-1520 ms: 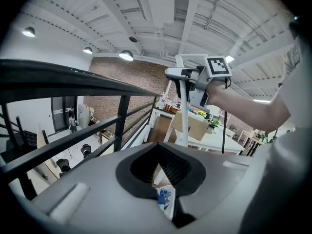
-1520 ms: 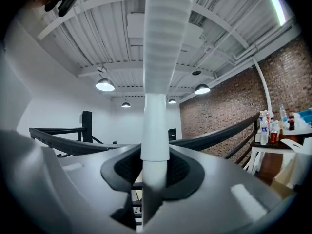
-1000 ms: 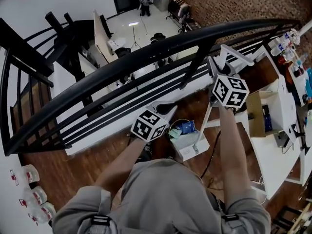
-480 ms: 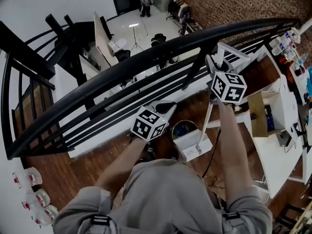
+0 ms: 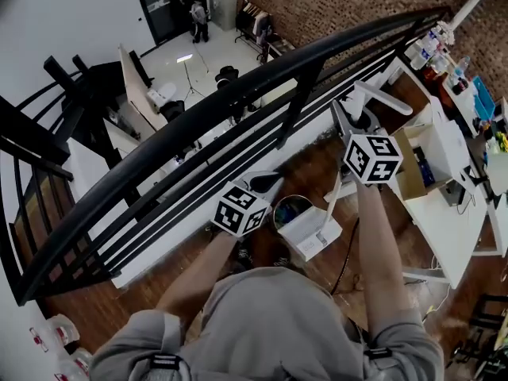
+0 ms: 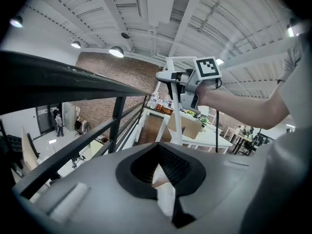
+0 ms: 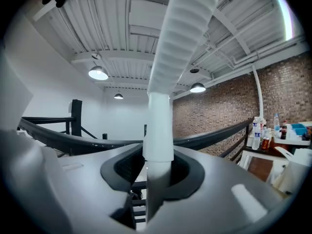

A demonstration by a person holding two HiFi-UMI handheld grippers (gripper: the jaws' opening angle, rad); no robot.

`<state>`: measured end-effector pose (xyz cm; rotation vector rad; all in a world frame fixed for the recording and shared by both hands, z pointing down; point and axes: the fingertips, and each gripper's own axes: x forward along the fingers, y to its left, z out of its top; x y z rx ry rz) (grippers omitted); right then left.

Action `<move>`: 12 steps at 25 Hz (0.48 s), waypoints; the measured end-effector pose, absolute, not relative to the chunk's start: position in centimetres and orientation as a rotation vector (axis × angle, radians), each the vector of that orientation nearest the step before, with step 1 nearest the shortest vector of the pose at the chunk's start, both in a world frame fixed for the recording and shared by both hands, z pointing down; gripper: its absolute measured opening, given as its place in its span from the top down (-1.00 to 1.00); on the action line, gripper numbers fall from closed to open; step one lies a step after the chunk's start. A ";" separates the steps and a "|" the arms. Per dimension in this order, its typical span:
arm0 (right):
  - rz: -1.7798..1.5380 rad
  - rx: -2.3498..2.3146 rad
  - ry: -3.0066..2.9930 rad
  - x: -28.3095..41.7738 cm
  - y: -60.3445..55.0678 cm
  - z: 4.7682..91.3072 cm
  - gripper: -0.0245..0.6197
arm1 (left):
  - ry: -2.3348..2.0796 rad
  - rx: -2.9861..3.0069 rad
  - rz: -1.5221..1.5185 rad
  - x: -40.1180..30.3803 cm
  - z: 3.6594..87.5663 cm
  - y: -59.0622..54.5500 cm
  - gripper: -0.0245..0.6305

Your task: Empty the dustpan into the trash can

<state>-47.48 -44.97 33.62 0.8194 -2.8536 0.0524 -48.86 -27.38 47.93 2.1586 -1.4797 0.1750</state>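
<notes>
White dustpan (image 5: 316, 232) hangs tipped at the trash can's (image 5: 277, 213) 4 o'clock, its handle (image 7: 158, 82) clenched by the right gripper (image 7: 157, 167). Litter lying on it a second ago now sits inside the can, so emptying looks done. The left gripper (image 6: 157, 175) has its jaws closed on nothing.

The head view looks steeply down from over the person's shoulders onto the left gripper (image 5: 266, 182), the right gripper (image 5: 349, 117) and the railing (image 5: 238, 94). The left gripper view sits close behind its fingers (image 6: 171, 165), tilted up toward the ceiling (image 6: 146, 13), with the right gripper beyond the fingertips. The right gripper view, equally close behind its fingers (image 7: 122, 168), faces up along the dustpan handle (image 7: 183, 38). All three views share the railing.
</notes>
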 end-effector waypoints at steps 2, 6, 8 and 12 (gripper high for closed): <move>0.034 0.894 -2.843 -45.3 -44.1 33.0 0.61 | -1.417 2.188 0.172 -47.8 48.4 -27.1 0.91; -0.013 1.058 -2.815 -40.2 -42.4 31.6 0.57 | -1.301 2.243 0.187 -44.8 49.2 -26.8 0.91; -0.017 1.140 -2.794 -37.1 -41.4 31.1 0.56 | -1.247 2.270 0.200 -42.7 49.5 -26.8 0.91; -0.013 1.276 -2.745 -31.0 -39.4 30.4 0.54 | -1.152 2.323 0.234 -38.0 49.6 -27.0 0.91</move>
